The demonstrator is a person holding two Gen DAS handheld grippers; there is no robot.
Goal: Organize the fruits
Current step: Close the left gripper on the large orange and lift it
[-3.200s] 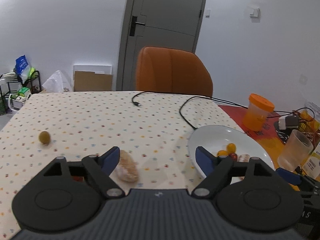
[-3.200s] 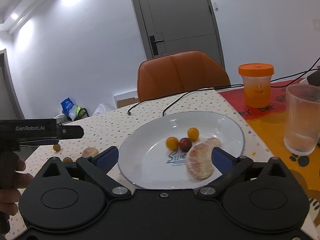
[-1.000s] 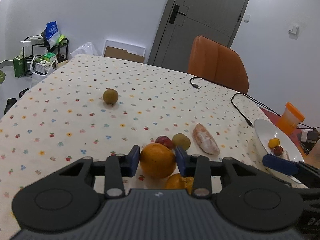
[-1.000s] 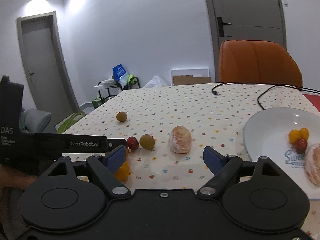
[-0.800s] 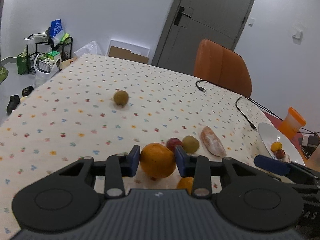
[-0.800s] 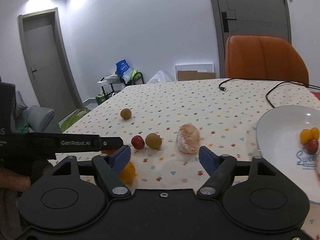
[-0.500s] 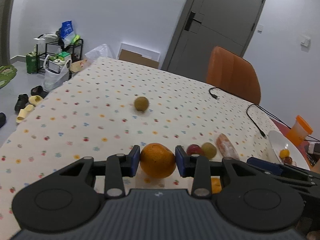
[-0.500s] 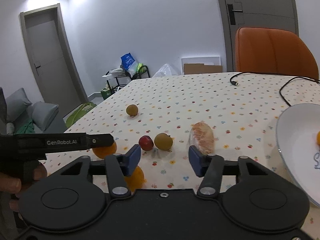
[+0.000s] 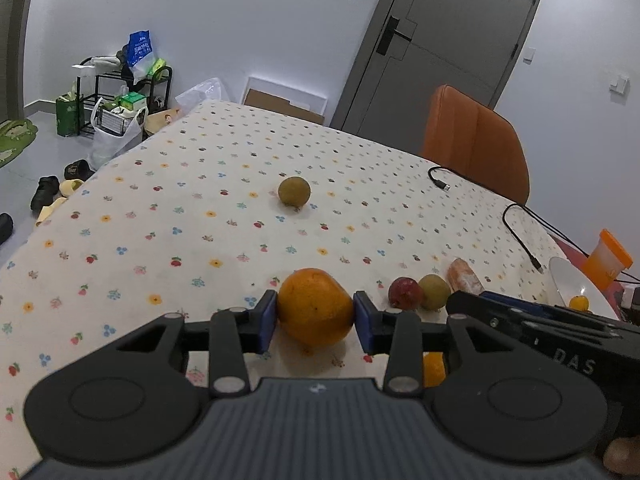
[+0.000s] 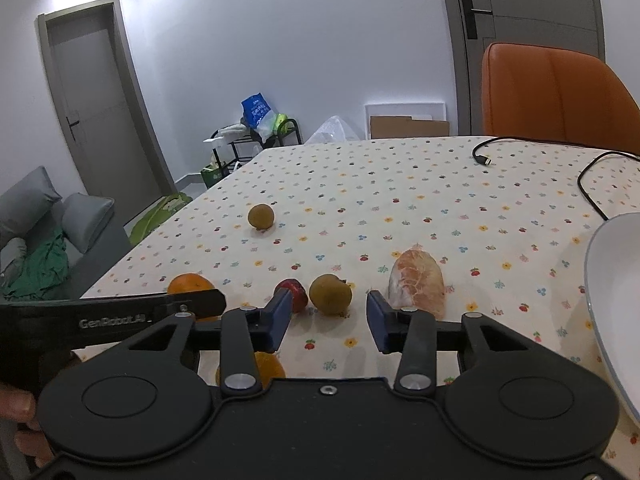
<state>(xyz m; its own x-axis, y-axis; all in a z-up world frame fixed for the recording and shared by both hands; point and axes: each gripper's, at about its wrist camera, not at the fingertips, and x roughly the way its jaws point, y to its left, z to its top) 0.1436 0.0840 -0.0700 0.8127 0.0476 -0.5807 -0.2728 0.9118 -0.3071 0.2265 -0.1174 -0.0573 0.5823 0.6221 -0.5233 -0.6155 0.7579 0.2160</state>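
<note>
Left hand-held gripper (image 9: 315,316) is clenched on a whole orange (image 9: 315,307), which is pinched between the two blue pads (image 9: 267,321) just above the flower-patterned desk (image 9: 168,216). Right hand-held gripper (image 10: 329,316) is held released, nothing being caught between its pads, and a brown round fruit (image 10: 331,289) is seen just past the gap. Taking that brown fruit as the landmark, a red fruit (image 10: 294,291) is found touching or nearly touching it on the left, a peeled citrus segment (image 10: 418,284) is laid near it on the right, and a second brown fruit (image 10: 261,216) is set well apart from it, farther back on the desk. Another orange (image 10: 266,366) is partly hidden below it, behind the right gripper's left finger. A white plate (image 10: 612,300) is placed well to the right of the landmark, with a small yellow fruit (image 9: 579,303) seen on it in the left wrist view.
</note>
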